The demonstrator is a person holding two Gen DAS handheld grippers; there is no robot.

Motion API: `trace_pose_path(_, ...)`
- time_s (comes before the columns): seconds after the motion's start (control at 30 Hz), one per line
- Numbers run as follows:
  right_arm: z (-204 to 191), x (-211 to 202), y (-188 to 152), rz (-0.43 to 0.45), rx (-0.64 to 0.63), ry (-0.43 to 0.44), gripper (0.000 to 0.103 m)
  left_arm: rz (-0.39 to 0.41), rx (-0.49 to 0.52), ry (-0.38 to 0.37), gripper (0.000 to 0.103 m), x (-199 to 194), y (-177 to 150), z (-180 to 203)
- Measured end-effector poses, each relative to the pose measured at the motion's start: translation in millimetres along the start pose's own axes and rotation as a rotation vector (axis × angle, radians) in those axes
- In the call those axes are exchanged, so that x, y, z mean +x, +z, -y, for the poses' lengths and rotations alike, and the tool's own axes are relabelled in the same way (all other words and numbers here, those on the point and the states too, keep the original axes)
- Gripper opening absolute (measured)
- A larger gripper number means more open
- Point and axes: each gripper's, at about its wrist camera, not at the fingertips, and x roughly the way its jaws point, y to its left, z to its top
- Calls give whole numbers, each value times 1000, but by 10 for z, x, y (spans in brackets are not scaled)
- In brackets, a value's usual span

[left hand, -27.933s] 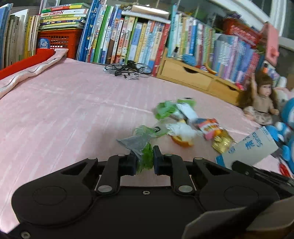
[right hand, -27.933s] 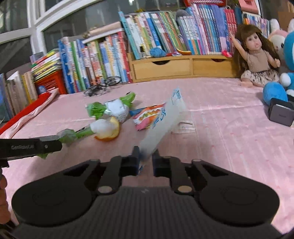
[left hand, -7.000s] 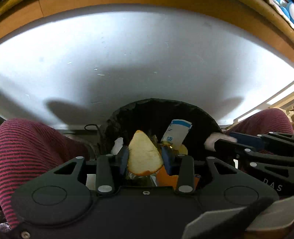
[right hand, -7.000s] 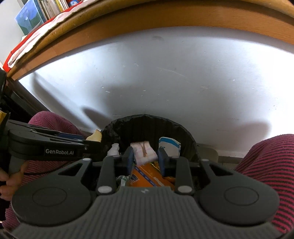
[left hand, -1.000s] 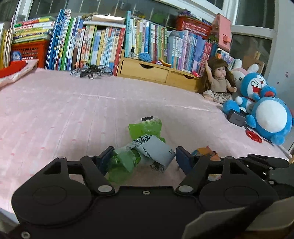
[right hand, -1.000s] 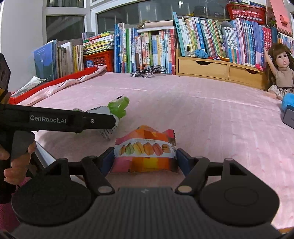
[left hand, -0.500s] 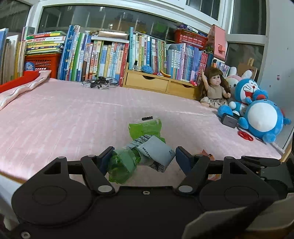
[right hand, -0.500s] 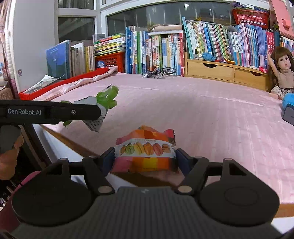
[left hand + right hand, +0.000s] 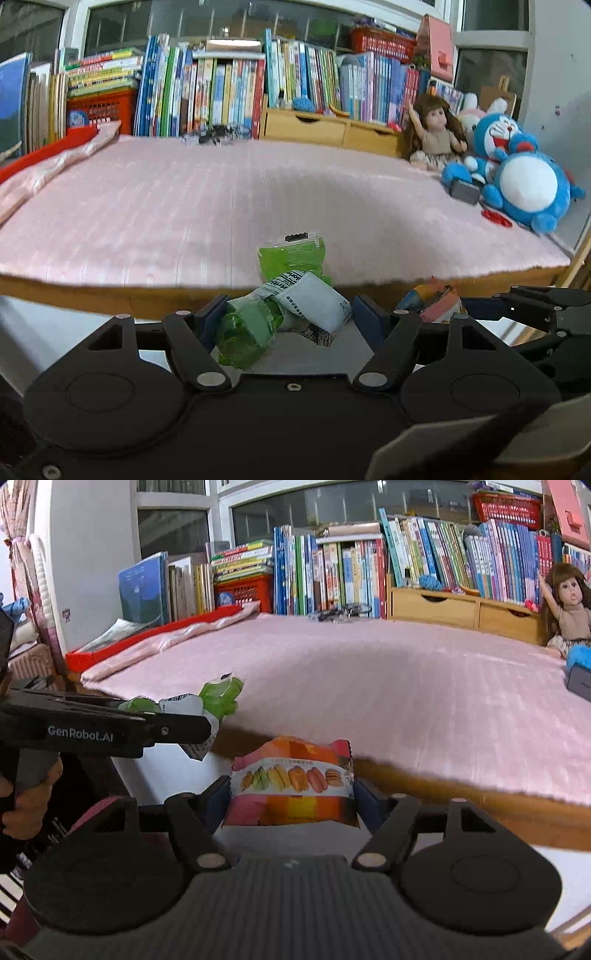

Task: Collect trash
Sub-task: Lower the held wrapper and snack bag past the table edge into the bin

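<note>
Left gripper (image 9: 286,317) is clamped, jaws fairly wide apart, on a green wrapper (image 9: 284,295) with a white printed label; we can't read the print. Right gripper (image 9: 291,797) grips a snack packet (image 9: 291,786) printed with macarons, jaws likewise wide around it. Both pieces of trash sit between the fingers, past the near edge of the pink bed (image 9: 258,192) ahead.

In the left view the snack packet shows only as a corner to the right, half hidden behind the finger. In the right view the green wrapper pokes out left of us, partly covered by the left gripper's arm; a hand (image 9: 26,794) on its handle shows only there, cut by the frame edge.

We count two trash items, one doll (image 9: 436,129), two blue plush toys (image 9: 524,184) visible only in the left view. Books (image 9: 221,92) behind are too many and blurred to count.
</note>
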Motion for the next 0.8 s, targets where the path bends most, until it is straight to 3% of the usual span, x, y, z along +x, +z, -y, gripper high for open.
trace_pose_path(0.2,-85,25,-229,-76,6,5,74,-59,25,1,70,-45,-181,24)
trace_pose_path(0.43,-267,175,-554,-185,-43,-2,74,-289,2,53,70,154,-443,9)
trace_pose_path(0.63,-372,300,-742,-274,-40,22,75,-383,50,88,71,267,-621,35)
trace_pose_path(0.8,-413,370,-805,-310,-33,24,76,-464,5,69,71,379,-756,-18)
